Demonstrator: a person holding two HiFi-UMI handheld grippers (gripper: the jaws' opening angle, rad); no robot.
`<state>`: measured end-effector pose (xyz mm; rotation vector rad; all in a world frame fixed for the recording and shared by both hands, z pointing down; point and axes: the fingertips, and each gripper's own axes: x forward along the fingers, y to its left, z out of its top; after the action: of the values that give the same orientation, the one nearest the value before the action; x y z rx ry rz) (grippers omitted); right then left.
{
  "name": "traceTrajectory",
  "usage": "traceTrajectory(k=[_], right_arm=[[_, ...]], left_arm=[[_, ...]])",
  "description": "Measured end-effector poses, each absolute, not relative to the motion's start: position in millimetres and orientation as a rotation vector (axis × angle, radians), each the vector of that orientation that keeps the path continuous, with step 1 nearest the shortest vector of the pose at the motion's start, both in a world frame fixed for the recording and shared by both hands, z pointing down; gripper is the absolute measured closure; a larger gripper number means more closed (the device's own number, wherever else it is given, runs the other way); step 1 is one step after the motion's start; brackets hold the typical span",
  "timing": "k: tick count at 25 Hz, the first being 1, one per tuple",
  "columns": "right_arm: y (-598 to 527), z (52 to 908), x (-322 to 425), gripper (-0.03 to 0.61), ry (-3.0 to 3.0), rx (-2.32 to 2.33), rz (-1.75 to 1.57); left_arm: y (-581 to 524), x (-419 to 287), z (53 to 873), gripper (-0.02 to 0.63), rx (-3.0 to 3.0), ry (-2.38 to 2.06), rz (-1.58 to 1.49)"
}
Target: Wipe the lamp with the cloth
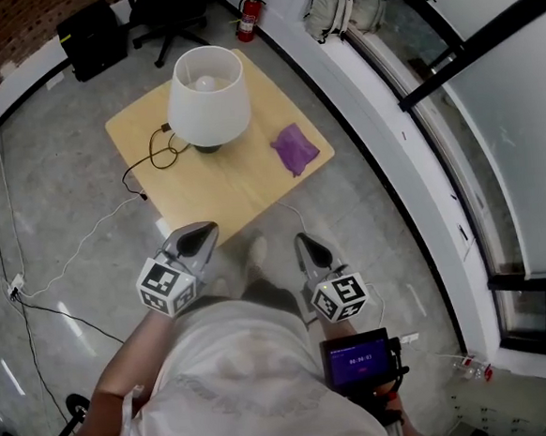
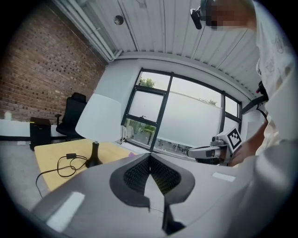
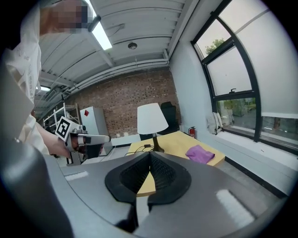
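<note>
A lamp (image 1: 207,95) with a white shade and dark base stands on a small wooden table (image 1: 243,191). To its right on the tabletop lies a crumpled purple cloth (image 1: 295,148). Short of the table's near edge, my left gripper (image 1: 195,239) and right gripper (image 1: 311,252) hover over the floor, both shut and empty. The left gripper view has the jaws (image 2: 150,155) closed, the lamp (image 2: 100,118) beyond them at the left. From the right gripper (image 3: 150,153), the lamp (image 3: 152,118) and the cloth (image 3: 200,153) appear ahead on the table.
A black cable (image 1: 160,155) loops from the lamp base off the table's left side, and thin wires trail over the floor. Behind the table are an office chair (image 1: 168,14), a black box (image 1: 94,38) and a fire extinguisher (image 1: 250,18). A white window ledge (image 1: 388,128) runs along the right.
</note>
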<state>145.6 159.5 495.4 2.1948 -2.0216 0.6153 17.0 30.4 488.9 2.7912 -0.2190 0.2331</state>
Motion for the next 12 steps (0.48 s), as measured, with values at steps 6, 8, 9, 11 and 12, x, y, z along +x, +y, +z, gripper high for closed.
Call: traceTrajectory(k=[6, 8, 9, 11, 12], right_arm=[[107, 519, 165, 0.565, -2.091, 2.040, 0.651], [91, 528, 179, 0.565, -2.092, 1.992, 0.653], [83, 533, 188, 0.563, -2.088, 1.969, 0.654], [68, 545, 208, 0.564, -2.074, 1.925, 0.660], [62, 552, 219, 0.563, -2.063, 1.903, 0.665]], left_arm=[[-1, 15, 501, 0.612, 2.754, -0.353, 0.271], [-13, 22, 501, 0.612, 2.749, -0.392, 0.279], [-18, 27, 500, 0.612, 2.747, -0.409, 0.283], [-26, 38, 499, 0.612, 2.747, -0.427, 0.298], [-29, 45, 498, 0.612, 2.748, -0.432, 0.309]])
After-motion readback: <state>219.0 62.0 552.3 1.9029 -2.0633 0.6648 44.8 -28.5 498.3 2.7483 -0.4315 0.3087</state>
